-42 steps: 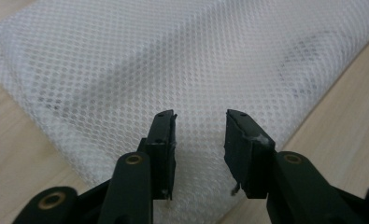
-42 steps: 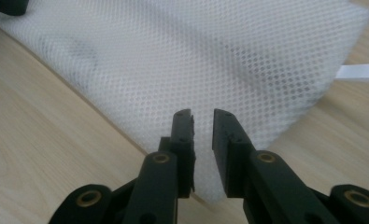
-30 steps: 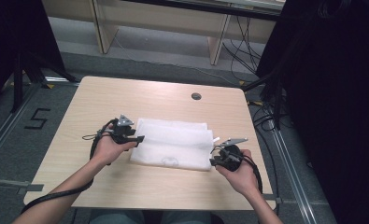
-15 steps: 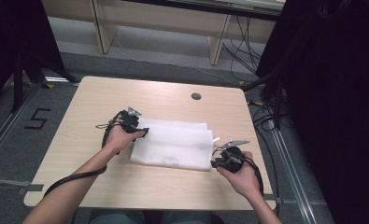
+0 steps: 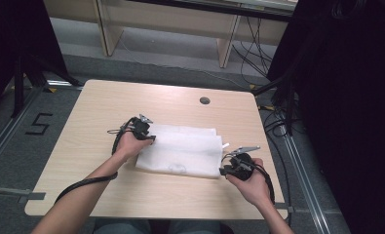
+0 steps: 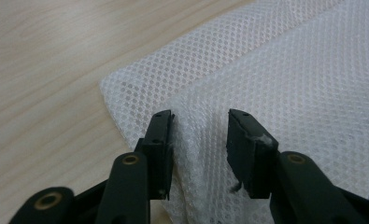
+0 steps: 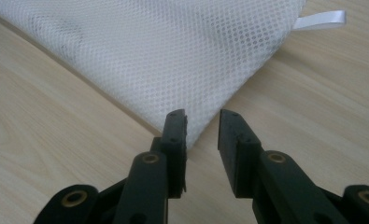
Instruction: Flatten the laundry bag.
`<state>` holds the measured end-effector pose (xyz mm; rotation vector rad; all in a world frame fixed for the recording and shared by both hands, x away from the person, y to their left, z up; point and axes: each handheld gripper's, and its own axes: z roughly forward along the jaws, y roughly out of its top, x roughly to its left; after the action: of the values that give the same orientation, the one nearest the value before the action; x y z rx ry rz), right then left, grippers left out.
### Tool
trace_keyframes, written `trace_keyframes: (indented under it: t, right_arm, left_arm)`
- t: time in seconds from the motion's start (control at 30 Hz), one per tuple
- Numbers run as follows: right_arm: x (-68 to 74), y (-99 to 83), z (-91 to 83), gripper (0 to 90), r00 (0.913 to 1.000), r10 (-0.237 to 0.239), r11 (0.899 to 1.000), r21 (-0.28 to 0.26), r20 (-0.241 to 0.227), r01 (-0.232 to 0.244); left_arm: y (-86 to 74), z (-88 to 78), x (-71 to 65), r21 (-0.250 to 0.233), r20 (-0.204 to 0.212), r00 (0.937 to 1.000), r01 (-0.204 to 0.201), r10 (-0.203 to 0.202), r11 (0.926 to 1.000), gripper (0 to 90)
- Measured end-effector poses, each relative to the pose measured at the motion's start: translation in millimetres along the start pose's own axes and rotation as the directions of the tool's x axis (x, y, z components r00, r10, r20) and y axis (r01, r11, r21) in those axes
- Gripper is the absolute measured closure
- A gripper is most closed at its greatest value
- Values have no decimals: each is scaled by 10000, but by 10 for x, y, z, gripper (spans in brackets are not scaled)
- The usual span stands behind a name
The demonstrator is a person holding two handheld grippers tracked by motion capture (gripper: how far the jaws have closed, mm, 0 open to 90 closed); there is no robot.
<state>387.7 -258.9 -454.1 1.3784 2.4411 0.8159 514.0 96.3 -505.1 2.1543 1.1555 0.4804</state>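
Note:
A white mesh bag (image 5: 182,151) lies folded flat on the wooden table (image 5: 97,112). My left gripper (image 5: 148,136) rests at the bag's far left corner. In the left gripper view its jaws (image 6: 198,126) have just been closing and stand apart over the mesh (image 6: 289,70), with a raised fold of it between them. My right gripper (image 5: 226,168) sits at the bag's near right corner. In the right gripper view its jaws (image 7: 202,122) are apart, and the tip of the mesh corner (image 7: 163,51) lies between them, unpinched.
A white ribbon tab (image 7: 320,19) sticks out of the bag's right edge. A round cable hole (image 5: 204,100) sits near the table's far edge. Dark equipment and cables stand on the right past the table, shelving behind it.
My left hand has moved away from me and slightly right, from the bag's left edge to its far left corner. The right hand has kept still.

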Motion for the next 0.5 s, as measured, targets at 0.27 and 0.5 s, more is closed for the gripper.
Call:
trace_keyframes:
  t: [0.27, 0.5]
  right_arm:
    - [15, -1, 10, 725, 10000, 85, 10000, 36, -33, -85]
    - [12, -3, 17, 723, 10000, 37, 10000, 38, 44, -37]
  left_arm:
    - [21, -2, -138, 209, -412, 9959, -798, 806, 9966, 759]
    - [39, -4, -154, 223, -382, 9976, -572, 581, 9981, 823]
